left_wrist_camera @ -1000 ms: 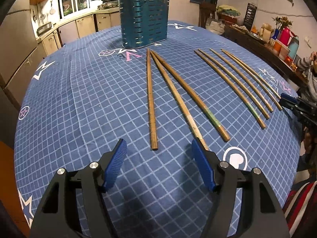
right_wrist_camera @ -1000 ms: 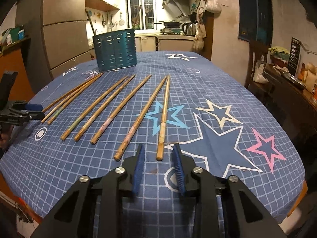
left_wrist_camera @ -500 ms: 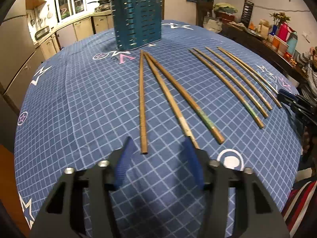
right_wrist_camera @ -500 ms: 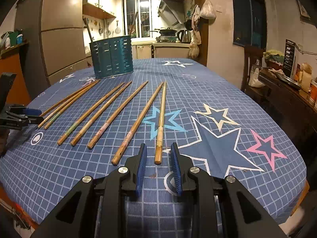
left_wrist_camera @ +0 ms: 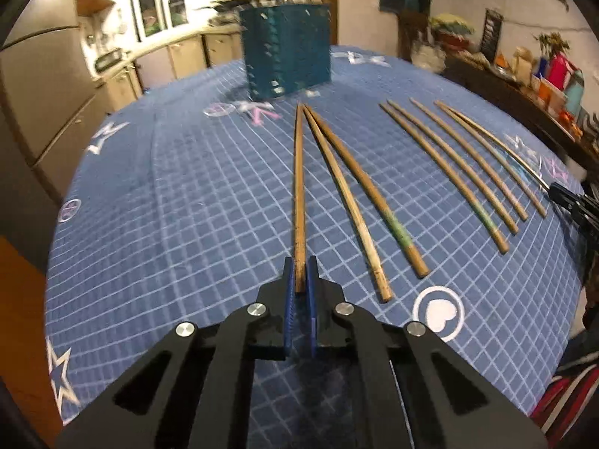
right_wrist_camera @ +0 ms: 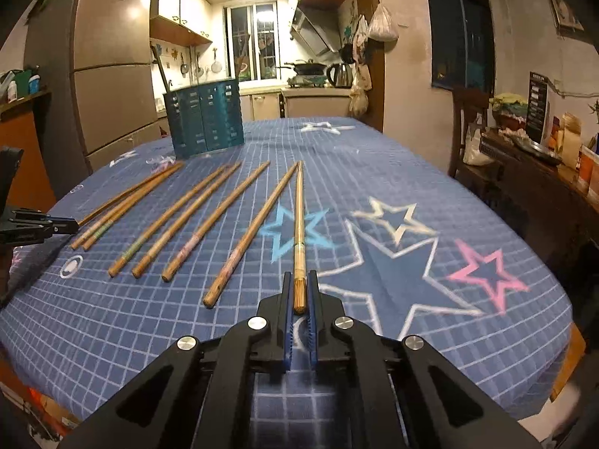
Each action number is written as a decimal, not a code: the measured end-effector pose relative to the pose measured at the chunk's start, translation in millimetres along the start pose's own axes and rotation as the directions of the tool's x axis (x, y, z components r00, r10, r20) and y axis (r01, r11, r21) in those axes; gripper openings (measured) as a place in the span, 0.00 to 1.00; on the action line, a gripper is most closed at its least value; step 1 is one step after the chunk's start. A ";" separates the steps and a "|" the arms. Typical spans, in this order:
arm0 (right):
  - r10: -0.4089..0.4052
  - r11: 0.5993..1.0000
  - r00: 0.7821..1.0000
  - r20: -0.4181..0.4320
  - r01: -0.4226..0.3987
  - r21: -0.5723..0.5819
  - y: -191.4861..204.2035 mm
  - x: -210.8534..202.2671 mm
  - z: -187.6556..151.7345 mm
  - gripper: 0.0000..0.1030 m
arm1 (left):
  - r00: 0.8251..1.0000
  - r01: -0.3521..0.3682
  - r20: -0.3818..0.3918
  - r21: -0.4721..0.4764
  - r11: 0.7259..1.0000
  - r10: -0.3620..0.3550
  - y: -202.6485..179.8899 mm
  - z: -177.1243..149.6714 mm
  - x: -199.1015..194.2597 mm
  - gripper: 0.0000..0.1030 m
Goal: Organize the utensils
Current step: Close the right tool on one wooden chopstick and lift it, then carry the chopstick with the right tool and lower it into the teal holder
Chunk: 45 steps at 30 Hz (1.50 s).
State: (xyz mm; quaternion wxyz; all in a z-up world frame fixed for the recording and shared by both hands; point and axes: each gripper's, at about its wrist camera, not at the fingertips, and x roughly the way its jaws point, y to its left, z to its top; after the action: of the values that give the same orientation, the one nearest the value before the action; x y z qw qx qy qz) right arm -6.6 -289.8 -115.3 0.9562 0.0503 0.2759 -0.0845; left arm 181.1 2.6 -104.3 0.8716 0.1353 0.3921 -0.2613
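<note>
Your left tongs (left_wrist_camera: 300,275) and right tongs (right_wrist_camera: 300,293) each clenched the near end of one chopstick (left_wrist_camera: 298,187) (right_wrist_camera: 299,224) on the desk (right_wrist_camera: 393,172), each shaft running straight away from you toward the far teal holder (right_wrist_camera: 204,118).
</note>
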 end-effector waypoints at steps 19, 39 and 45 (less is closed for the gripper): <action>0.248 0.967 0.962 0.109 -0.239 -0.092 -14.2 -44.5 126.2 0.07 | 0.942 -0.011 0.332 -0.097 0.995 0.043 -4.6 66.9 -138.8 0.05; 0.356 0.933 0.932 0.069 -0.350 -0.087 -18.5 -70.6 175.1 0.07 | 0.928 -0.013 0.370 -0.076 0.997 0.040 -22.9 80.0 -150.1 0.05; 0.354 0.934 0.927 0.123 -0.346 -0.085 -13.3 -69.2 196.6 0.07 | 0.930 -0.010 0.364 -0.083 0.996 0.040 -13.1 92.2 -146.8 0.05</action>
State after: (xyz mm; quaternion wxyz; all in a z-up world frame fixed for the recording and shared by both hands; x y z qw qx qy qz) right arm 35.2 -321.6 86.8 0.9735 0.0631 0.1991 0.0927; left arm 148.6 2.4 66.4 0.9373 0.0545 0.2314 -0.2549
